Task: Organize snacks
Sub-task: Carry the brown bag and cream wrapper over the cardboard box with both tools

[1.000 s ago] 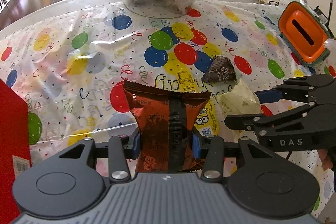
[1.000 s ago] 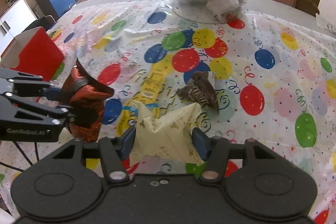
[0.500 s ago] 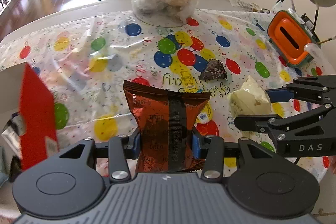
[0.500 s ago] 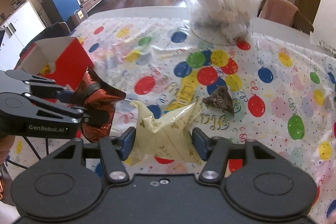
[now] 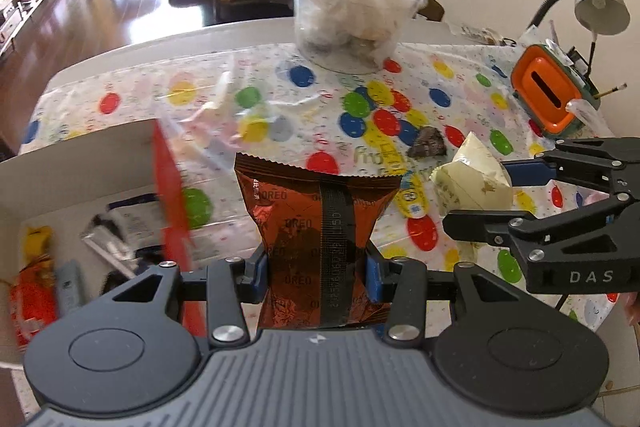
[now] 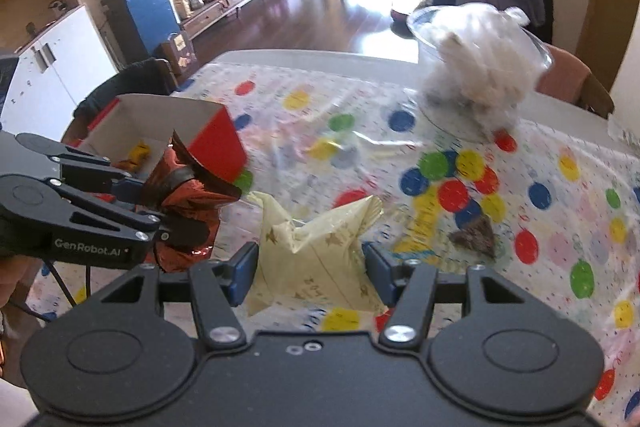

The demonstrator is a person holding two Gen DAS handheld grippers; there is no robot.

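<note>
My left gripper (image 5: 316,273) is shut on a red-brown Oreo packet (image 5: 316,227), held upright above the table. The same Oreo packet (image 6: 192,215) shows at the left of the right wrist view, in the left gripper (image 6: 138,205). My right gripper (image 6: 311,273) is shut on a pale yellow snack bag (image 6: 316,259), also lifted; that yellow bag (image 5: 474,183) and right gripper (image 5: 480,195) appear at the right of the left wrist view. A red-sided open box (image 5: 60,187) with several snacks inside sits at the left. A small dark chocolate pack (image 5: 430,143) lies on the balloon tablecloth (image 5: 240,99).
A clear tub (image 5: 352,11) stuffed with white bags stands at the table's far side. An orange-lidded container (image 5: 546,95) and a silver desk lamp (image 5: 600,3) are at the far right. A small yellow wrapper (image 5: 412,199) lies on the cloth.
Both grippers have risen and pulled back from the table with their packets still gripped. The red box has come into fuller view at the left, its inside now showing.
</note>
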